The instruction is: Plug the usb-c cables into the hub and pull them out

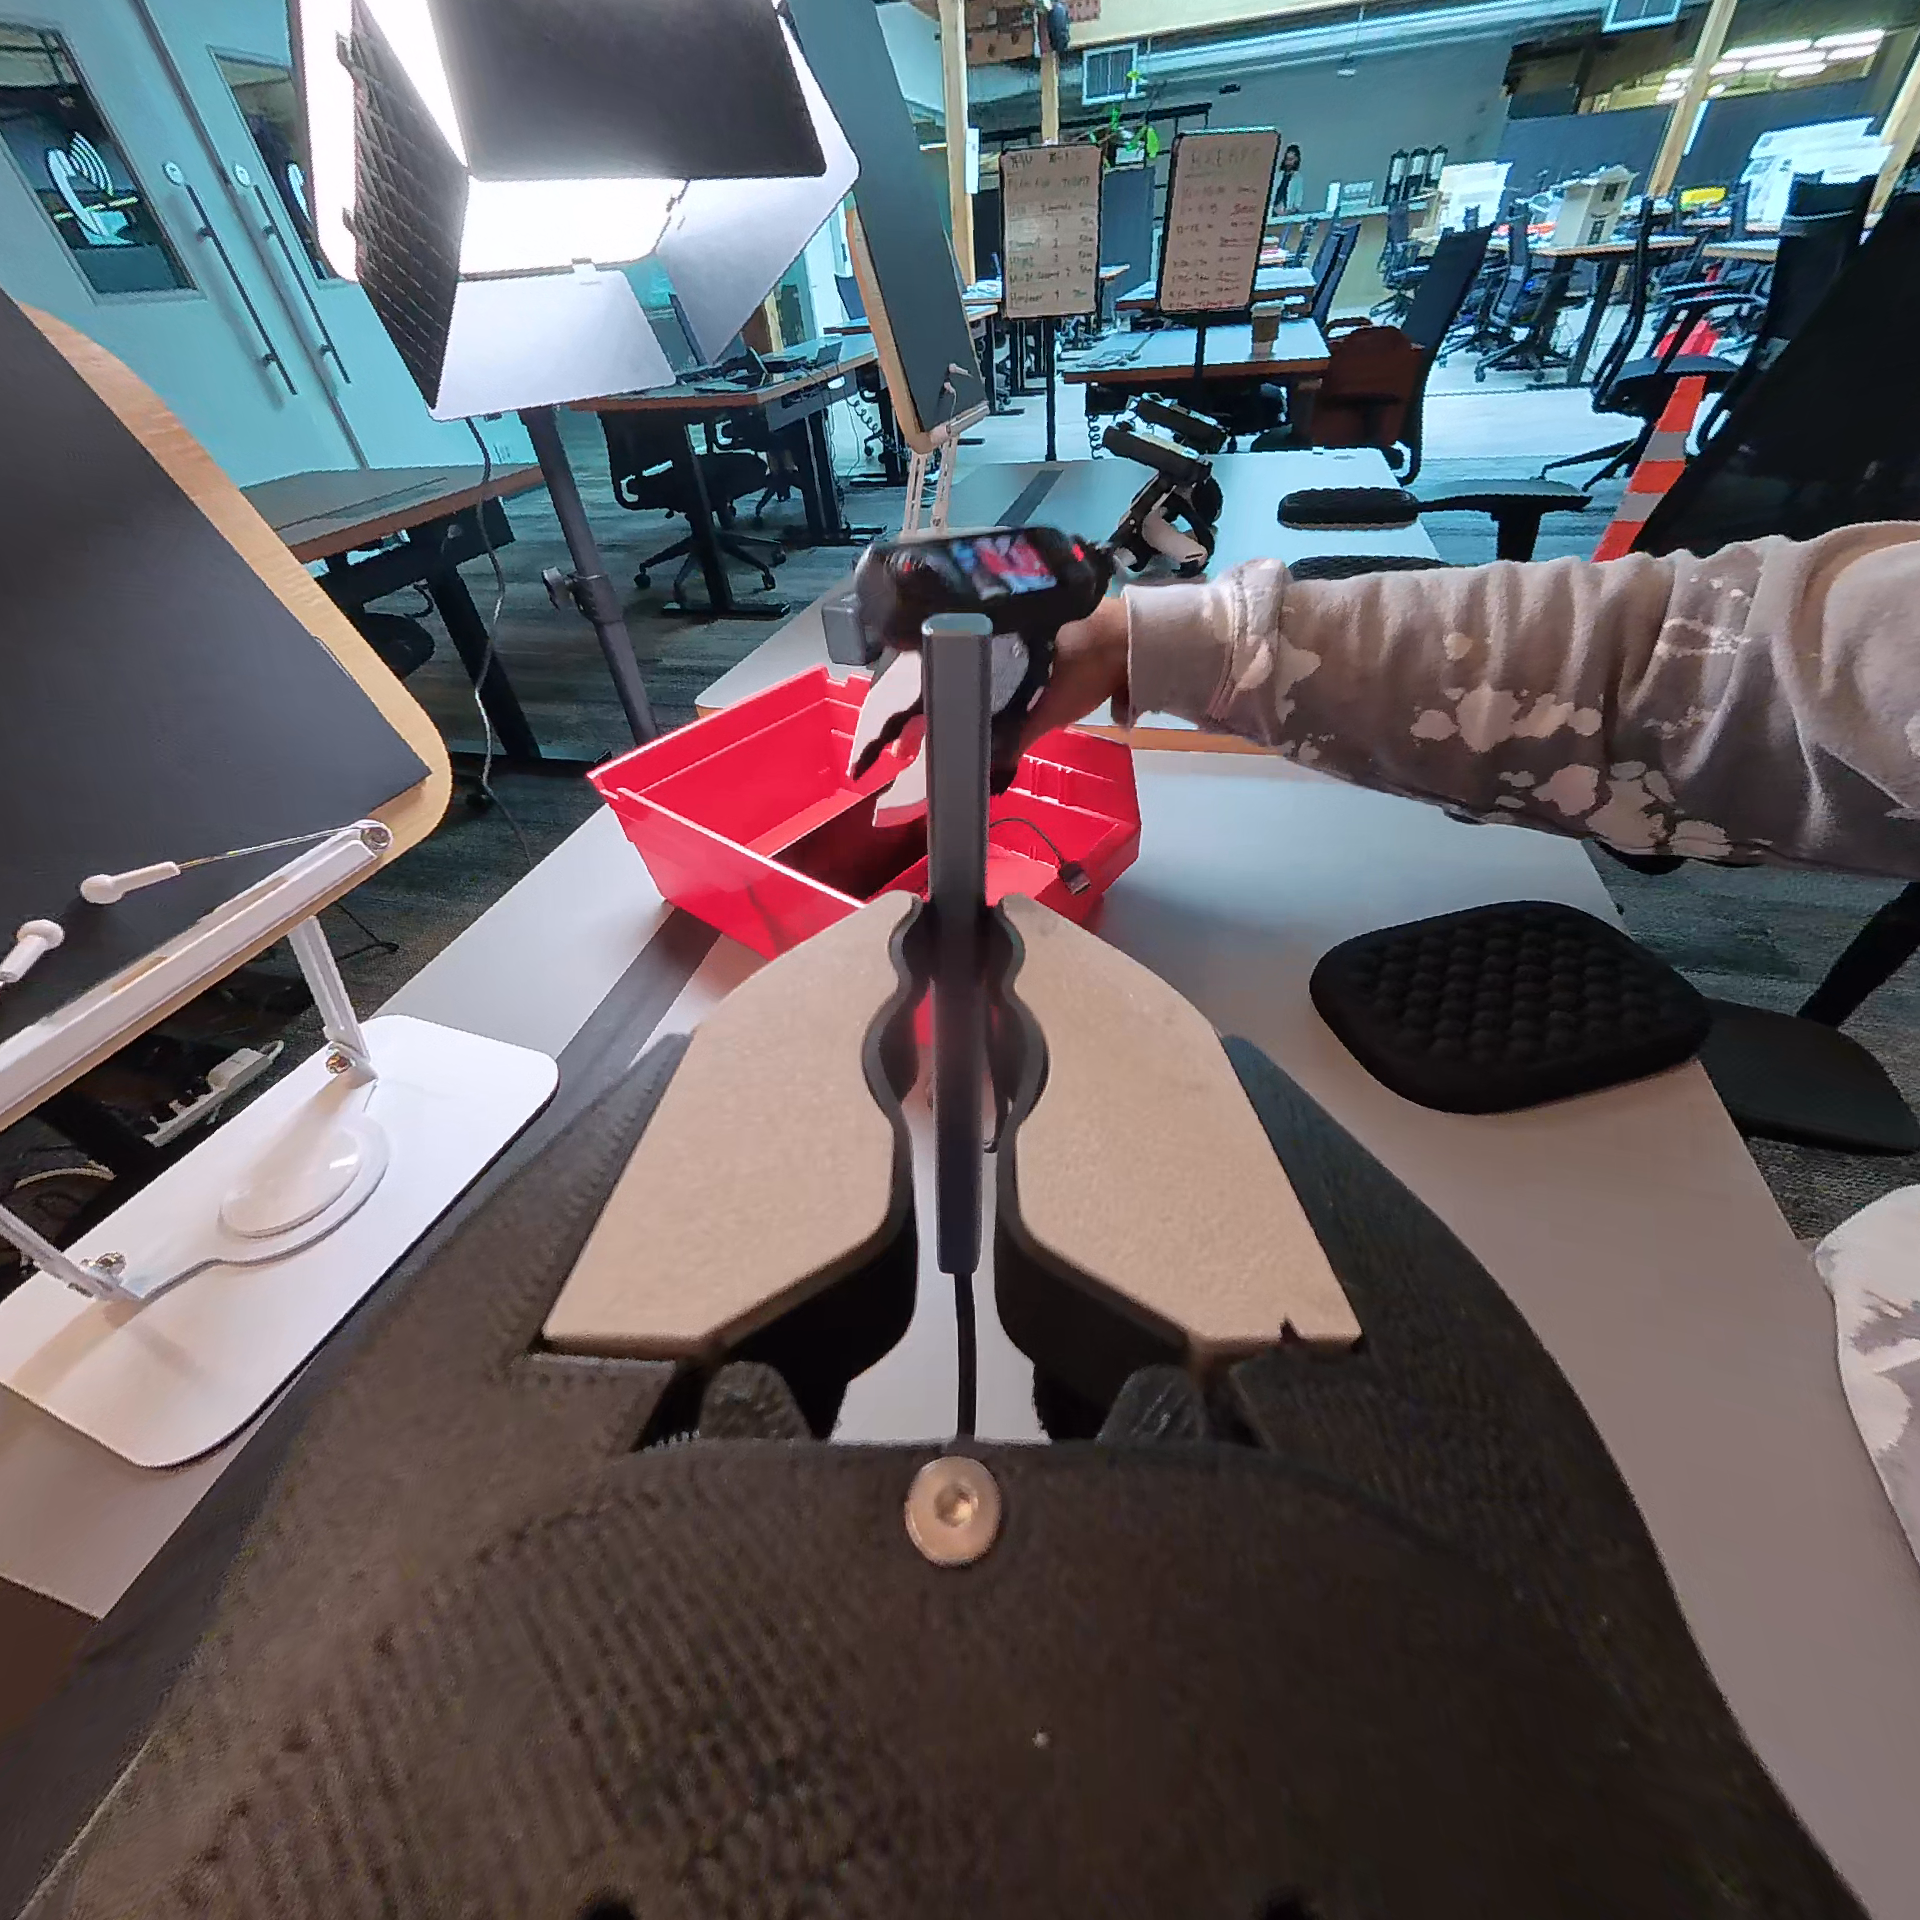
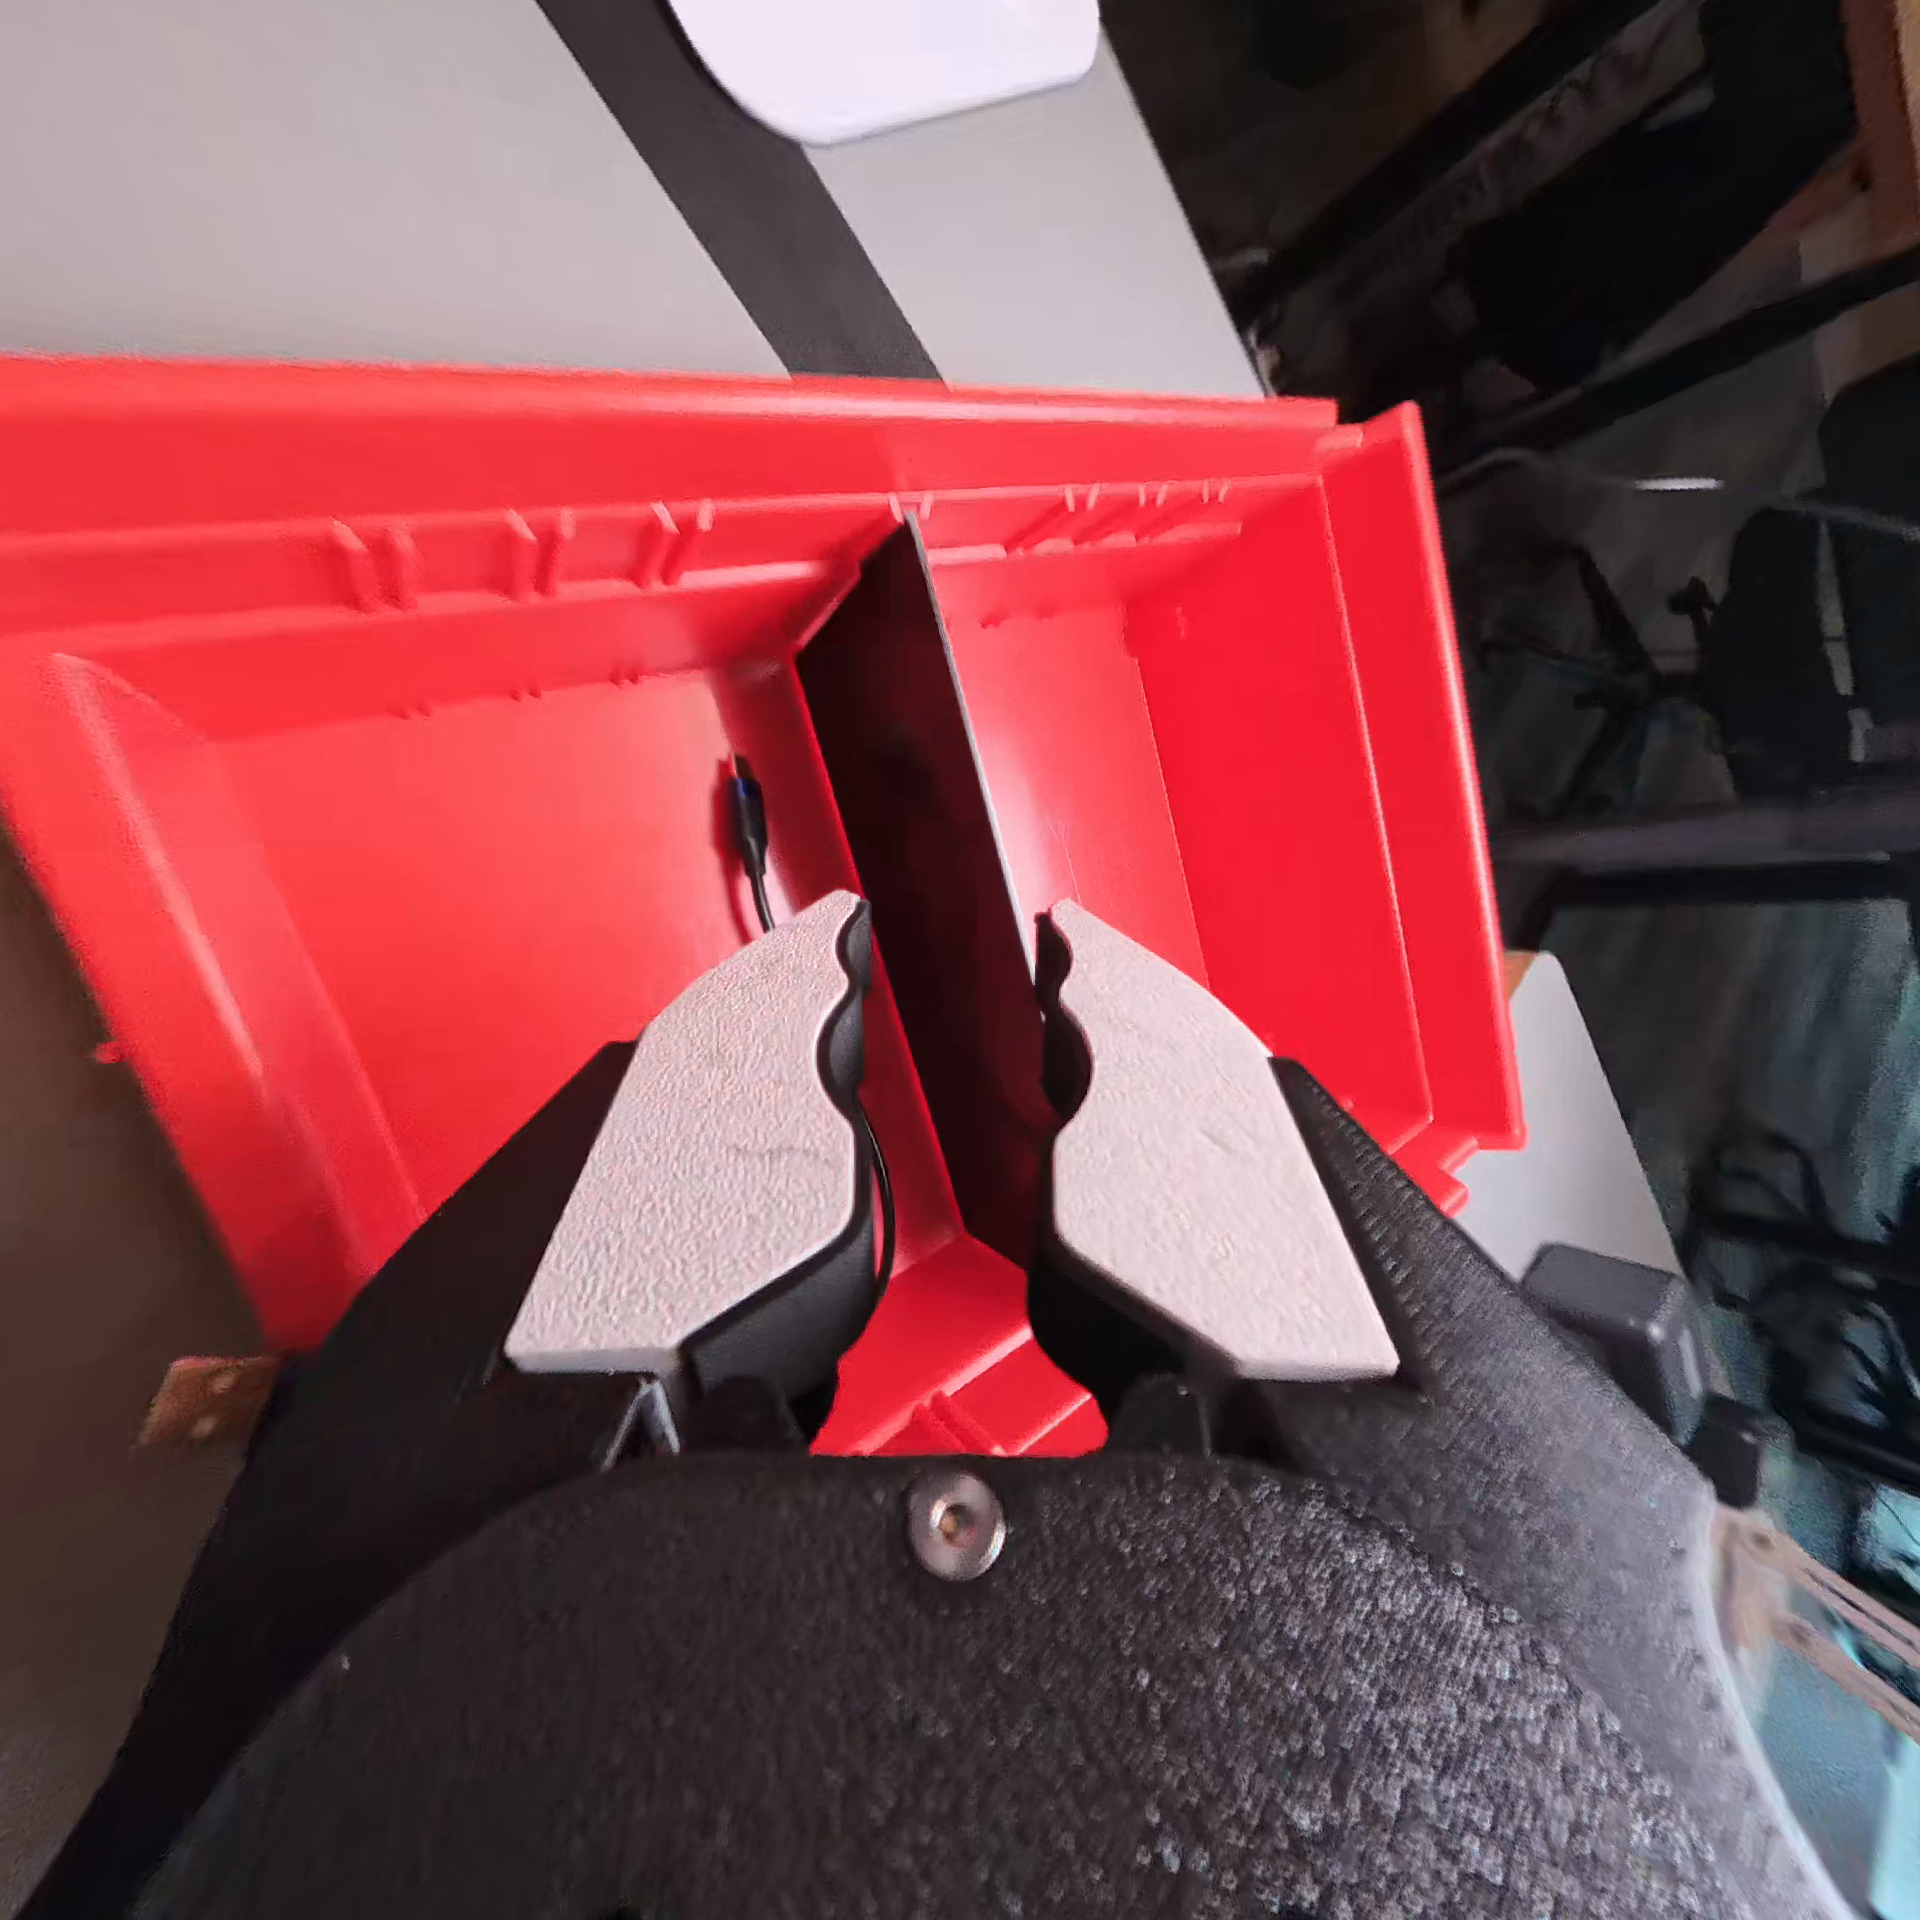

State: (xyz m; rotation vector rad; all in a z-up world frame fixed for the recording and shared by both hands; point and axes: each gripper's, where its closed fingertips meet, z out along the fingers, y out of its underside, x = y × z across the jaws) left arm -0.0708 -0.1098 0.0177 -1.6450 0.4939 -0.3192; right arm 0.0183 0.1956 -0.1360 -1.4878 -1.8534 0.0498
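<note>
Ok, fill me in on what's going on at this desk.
A person is working with two handheld grippers. The left gripper is shut on the slim grey hub, holding it out over the grey desk. The right gripper is open, reaching down into the red bin beside its black divider. A black usb-c cable lies in the bin's left compartment, not yet picked up or plugged in.

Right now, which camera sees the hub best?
The left wrist view: the grey hub stands upright, clamped in the left gripper, seen end to end. The right wrist view misses it, showing only the red bin and a cable.
</note>
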